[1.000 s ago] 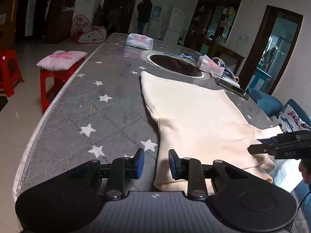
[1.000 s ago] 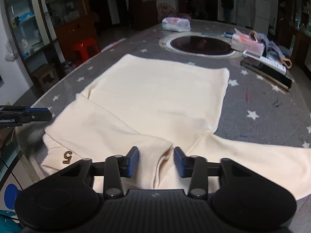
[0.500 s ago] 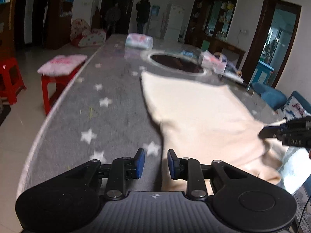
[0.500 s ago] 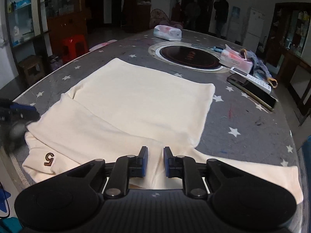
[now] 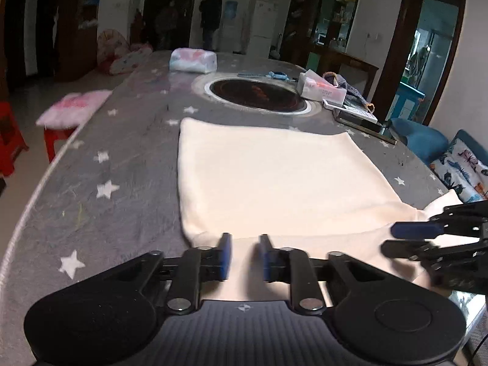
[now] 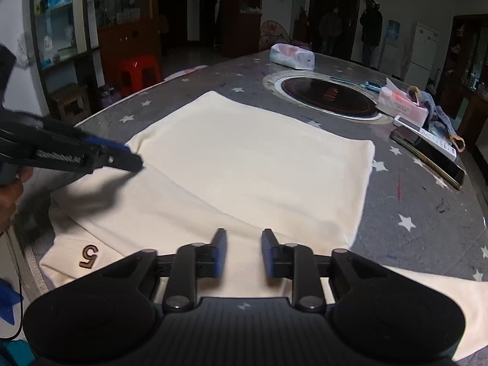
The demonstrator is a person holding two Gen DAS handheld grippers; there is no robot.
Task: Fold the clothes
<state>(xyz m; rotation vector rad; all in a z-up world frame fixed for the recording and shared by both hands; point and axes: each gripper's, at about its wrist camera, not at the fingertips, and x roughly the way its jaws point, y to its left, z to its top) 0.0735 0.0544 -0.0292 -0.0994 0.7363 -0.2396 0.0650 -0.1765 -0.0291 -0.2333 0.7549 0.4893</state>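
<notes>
Left tongs [image 5: 245,254]: jaws closing, narrow gap; cream garment [image 5: 274,177] edge lies under and between the pads, pads not pressing it, nothing held. Right tongs [image 6: 244,251]: jaws opening, small gap over cloth, nothing gripped.

Garment flat on worktop [image 5: 116,183], grey cover with white stars; body spread toward far side, one sleeve folded across near part, brown "5" patch [image 6: 88,256] at near-left corner in right view.

Beyond garment: round dark hob [image 5: 256,94], tissue pack [image 5: 192,60], phone [image 6: 427,160]. Red stool [image 6: 138,73] beside worktop.
</notes>
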